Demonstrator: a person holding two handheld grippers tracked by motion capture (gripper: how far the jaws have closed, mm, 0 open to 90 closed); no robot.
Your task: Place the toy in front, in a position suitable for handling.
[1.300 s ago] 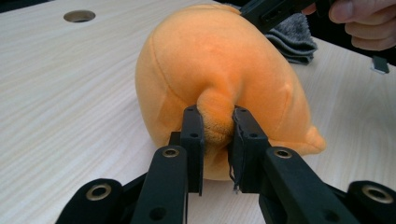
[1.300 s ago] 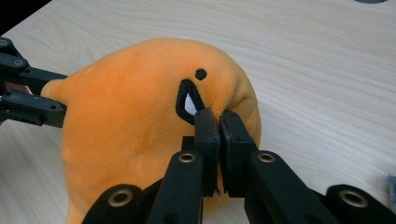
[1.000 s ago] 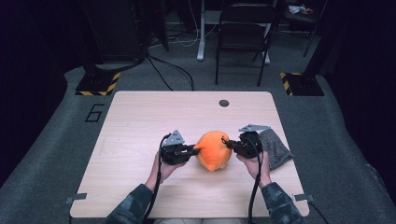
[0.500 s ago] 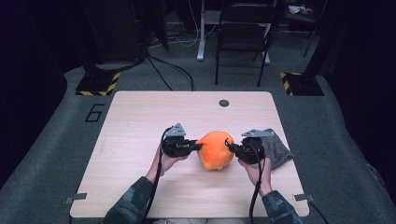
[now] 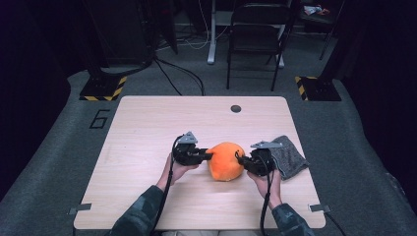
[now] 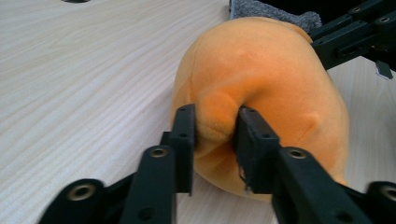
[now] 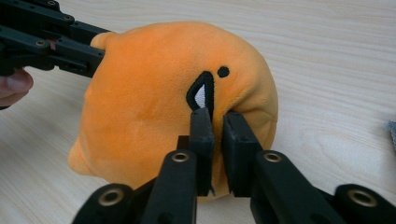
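While the orange plush toy rests on the bench between both hands, a fold of it is pinched by the left hand-held gripper, whose jaws have just been opening, and another by the right hand-held gripper, likewise easing. Release seems under way; a clean withdrawal is called for next. Both forearms are held low, grippers level, pointing inward.

plush toy: orange cloth, soft short nap, matt; black stitched marks on one side.
bench: pale wood-grain top, smooth, faint sheen.
left gripper: black fingers, hard plastic look, matt, with metal rivets.
right gripper: same matt black finish.
towel: grey cloth, rough and nubby.
floor: grey carpet, coarse, matt.
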